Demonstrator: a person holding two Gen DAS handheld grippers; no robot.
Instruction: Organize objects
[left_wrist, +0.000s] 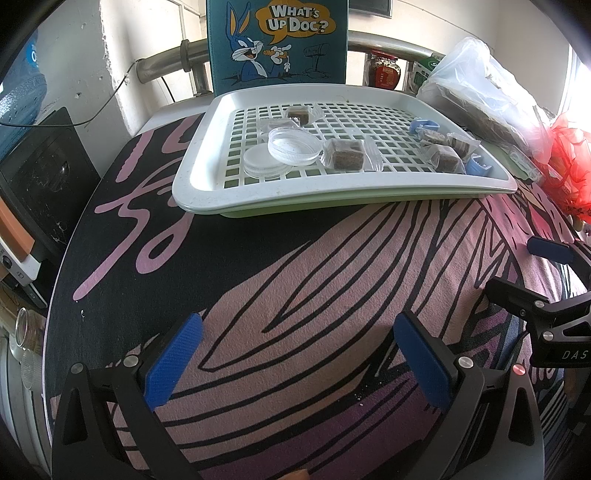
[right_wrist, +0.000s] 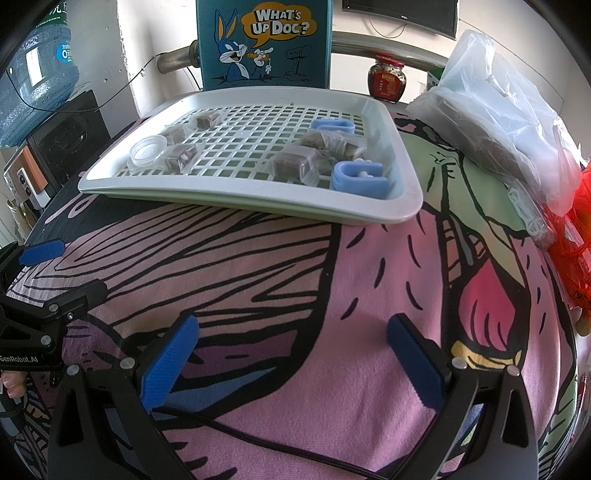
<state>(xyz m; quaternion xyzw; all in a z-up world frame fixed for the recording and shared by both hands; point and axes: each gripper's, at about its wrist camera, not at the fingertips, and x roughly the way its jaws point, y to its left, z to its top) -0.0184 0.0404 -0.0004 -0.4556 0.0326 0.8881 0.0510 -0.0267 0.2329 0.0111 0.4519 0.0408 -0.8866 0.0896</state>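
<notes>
We have both the left gripper (left_wrist: 299, 354) and right gripper (right_wrist: 291, 354) wide open, empty; risk: crushing the wrapped cubes (left_wrist: 347, 154) or tipping the clear dish (left_wrist: 294, 145) on the tray (left_wrist: 258, 192).

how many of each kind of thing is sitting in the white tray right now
In the white tray:
Wrapped brown blocks: 6 that I can make out, three by the dishes and three by the clips; the wrappers overlap, so one more could be hidden
Clear round dishes or lids: 2
Blue clips: 2
Total: 10

Both the left gripper and the right gripper hang open over the cloth.
</notes>
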